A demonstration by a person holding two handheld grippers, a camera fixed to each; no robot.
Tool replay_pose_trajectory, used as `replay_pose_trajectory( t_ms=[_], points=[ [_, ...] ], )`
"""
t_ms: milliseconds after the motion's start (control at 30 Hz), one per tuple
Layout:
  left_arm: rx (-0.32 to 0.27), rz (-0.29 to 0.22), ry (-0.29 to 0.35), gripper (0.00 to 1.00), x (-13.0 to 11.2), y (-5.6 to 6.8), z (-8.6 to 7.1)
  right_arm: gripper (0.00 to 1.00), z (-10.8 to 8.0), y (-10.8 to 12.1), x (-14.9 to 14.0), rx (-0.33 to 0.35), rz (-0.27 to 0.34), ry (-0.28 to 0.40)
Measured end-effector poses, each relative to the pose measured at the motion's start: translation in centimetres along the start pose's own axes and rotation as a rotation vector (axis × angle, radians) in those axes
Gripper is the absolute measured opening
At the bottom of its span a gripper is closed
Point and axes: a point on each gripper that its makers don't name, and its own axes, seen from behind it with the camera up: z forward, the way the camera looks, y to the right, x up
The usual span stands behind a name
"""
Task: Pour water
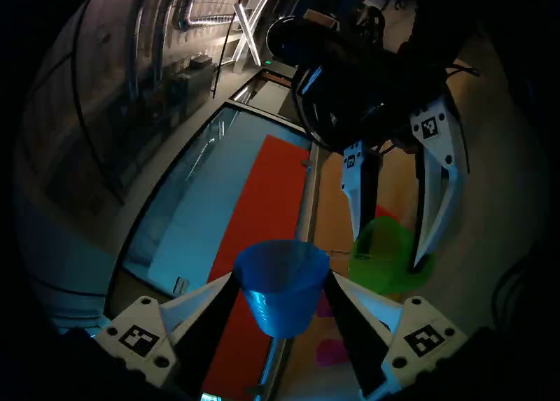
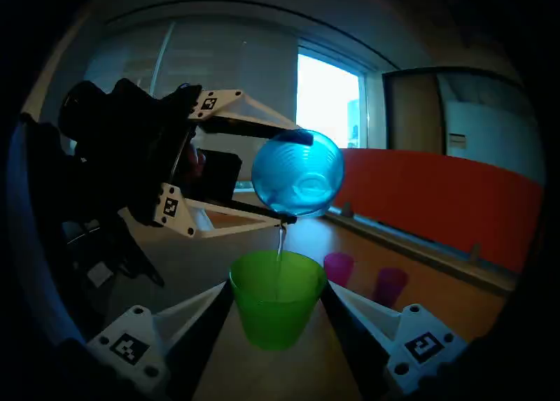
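Left gripper (image 1: 280, 278) pinches translucent blue plastic cup (image 2: 297, 172), tipped above green plastic cup (image 2: 276, 317) clamped in right gripper (image 2: 276, 287). Thin water stream (image 2: 281, 243) enters near the far rim; either hand drifting likely spills it.

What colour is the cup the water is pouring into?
Green; the green cup shows best in the right gripper view.

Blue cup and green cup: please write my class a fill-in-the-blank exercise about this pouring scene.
1. The left claw tips the blue cup, and ____ streams out.
2. The right claw holds the green cup, which stands ____, not tipped.
3. Beyond it, ____ pink cups stand on the table.
Missing words: water; upright; two.
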Motion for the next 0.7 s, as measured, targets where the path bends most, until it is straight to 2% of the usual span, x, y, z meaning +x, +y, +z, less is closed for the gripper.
replay_pose_trajectory(
  t_ms=[400, 700],
  points=[
    [0.008, 0.021, 0.001, 0.85, 0.22, 0.09, -0.15, 0.91, -0.15, -0.04, 0.10, -0.002, -0.006, 0.002],
    [0.015, 0.041, 0.003, 0.85, 0.44, -0.28, -0.25, 0.92, -0.12, -0.10, 0.20, -0.002, -0.009, 0.005]
  ],
)
